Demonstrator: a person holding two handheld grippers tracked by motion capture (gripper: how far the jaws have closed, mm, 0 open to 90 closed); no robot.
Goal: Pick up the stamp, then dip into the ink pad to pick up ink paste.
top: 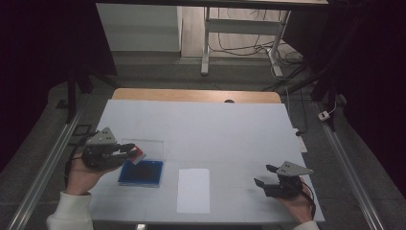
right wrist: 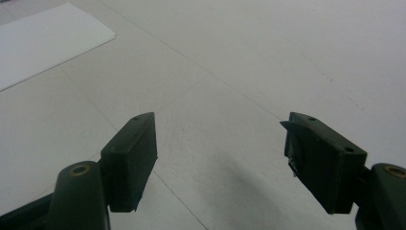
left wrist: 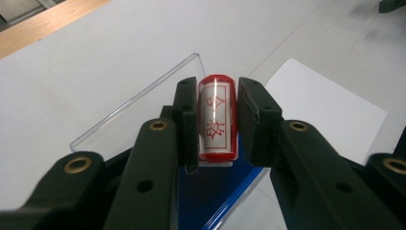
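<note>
1. The left tongs are clamped on a small red-and-white cylindrical stamp with red characters on its white face. In the high view the left tongs hold it over the near edge of the open ink-pad case.
2. That case is a blue rectangular ink pad tray with a clear plastic hinged lid standing open behind it, on the white-covered bench at its left side.
3. A white rectangular sheet of paper lies flat just right of the tray, apart from it; it probably awaits the stamp.
4. The right tongs are spread wide with nothing between them, low over bare bench near the right edge, well apart from the paper; their own view confirms the gap.
5. Risks, as a judgement:
   - The stamp is round and pinched at its sides, so it could roll or twist in the grip under downward pressure.
   - The light tray or loose paper may slide or lift with the stamp, since the right tongs steady neither.
   - The raised lid sits close behind the stamp and could be knocked.
</note>
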